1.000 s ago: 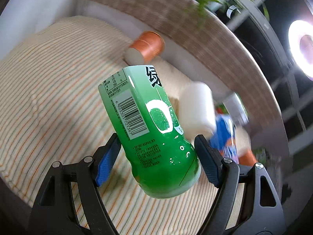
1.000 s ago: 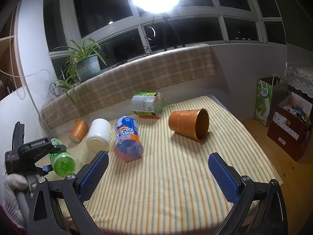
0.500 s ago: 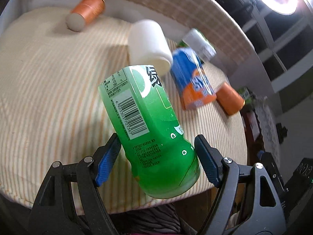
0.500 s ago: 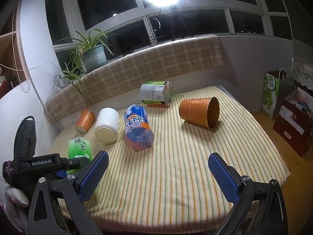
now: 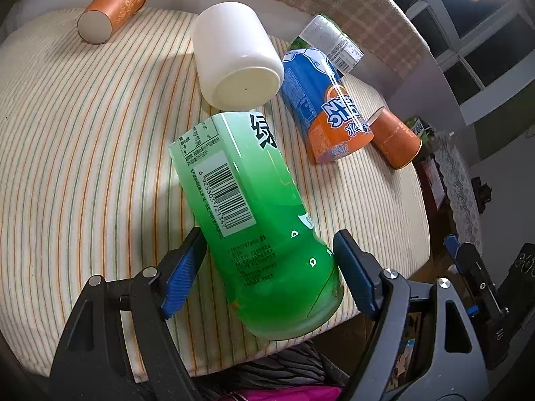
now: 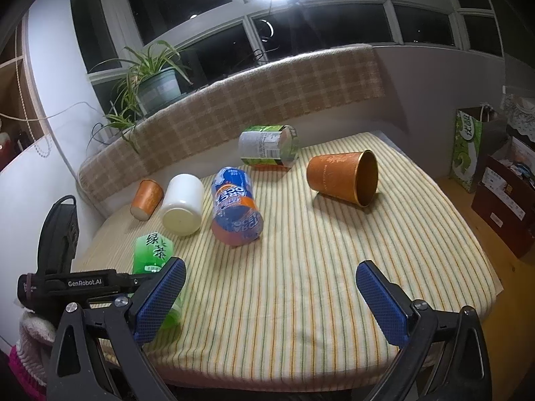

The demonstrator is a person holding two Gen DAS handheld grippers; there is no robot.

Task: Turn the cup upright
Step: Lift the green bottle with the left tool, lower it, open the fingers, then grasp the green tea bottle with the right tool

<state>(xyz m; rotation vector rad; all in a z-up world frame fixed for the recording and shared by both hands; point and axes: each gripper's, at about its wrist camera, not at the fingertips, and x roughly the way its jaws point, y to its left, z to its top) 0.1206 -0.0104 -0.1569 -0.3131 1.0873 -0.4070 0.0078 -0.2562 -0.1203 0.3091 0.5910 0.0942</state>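
My left gripper (image 5: 269,267) is shut on a green cup (image 5: 247,207) with a barcode label, held tilted over the near left part of the striped table (image 5: 67,133). The same green cup (image 6: 153,250) shows in the right wrist view, behind the left gripper's black body (image 6: 83,282). My right gripper (image 6: 271,297) is open and empty above the table's front edge (image 6: 301,351).
On their sides on the table lie a white cup (image 6: 183,204), a blue-orange cup (image 6: 235,212), a small orange cup (image 6: 146,198), a large orange cup (image 6: 344,177) and a green-white cup (image 6: 267,147). A checked bench back and potted plant (image 6: 150,77) stand behind.
My left gripper has swung with the green cup so that it now points down over the table; the cup sits nearer the cloth. My right gripper has barely moved.
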